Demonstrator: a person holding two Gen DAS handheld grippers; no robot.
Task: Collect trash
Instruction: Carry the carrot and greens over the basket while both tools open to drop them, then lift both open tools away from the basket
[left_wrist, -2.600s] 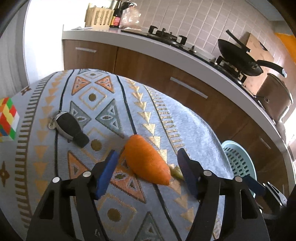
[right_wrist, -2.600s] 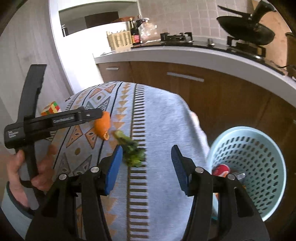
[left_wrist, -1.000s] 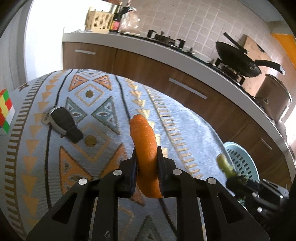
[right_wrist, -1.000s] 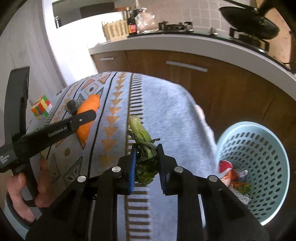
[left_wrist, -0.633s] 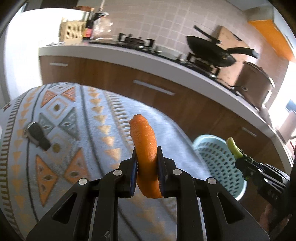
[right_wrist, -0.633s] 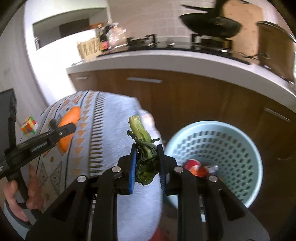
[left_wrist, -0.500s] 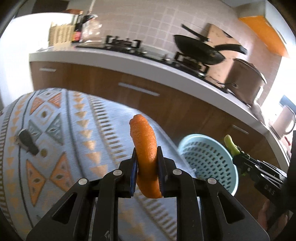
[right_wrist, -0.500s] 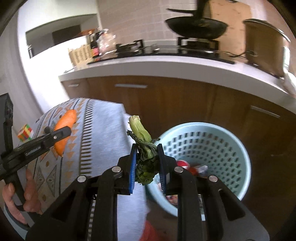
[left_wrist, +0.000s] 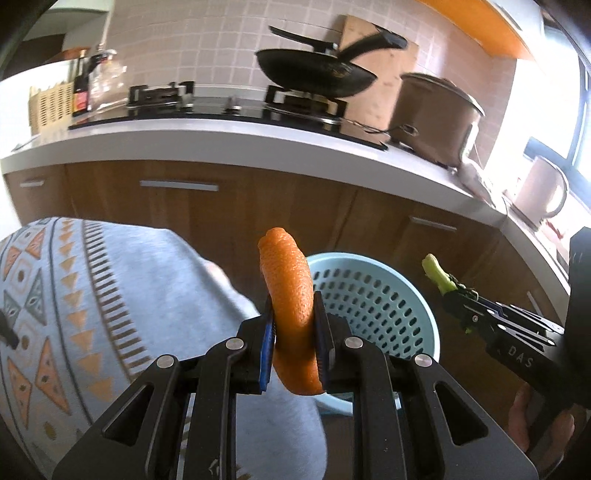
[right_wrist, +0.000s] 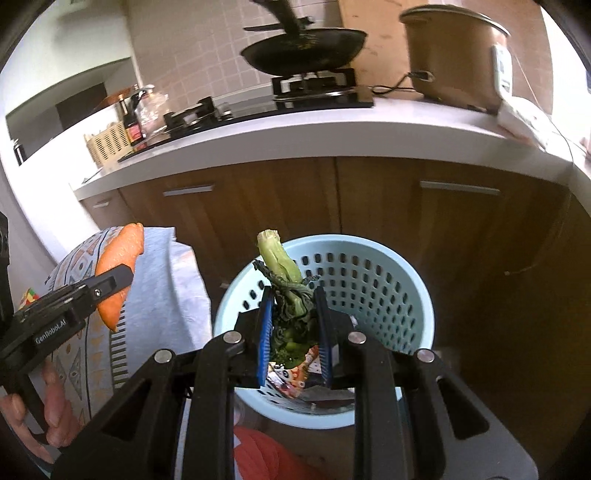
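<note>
Here, both grippers carry scraps by the pale blue basket.

The left gripper has its blue pads clamped on a piece of orange peel, which stands upright between them and pokes out above and below the grip; in the left wrist view it sits in front of the basket's near rim, at the edge of the patterned tablecloth. The right gripper is closed tight on a wilted green vegetable stalk, pale stem end up, held over the basket's open mouth. Wrappers lie inside the basket. Behind it runs a wooden cabinet front under a white counter with a black pan and a brown cooker.
</note>
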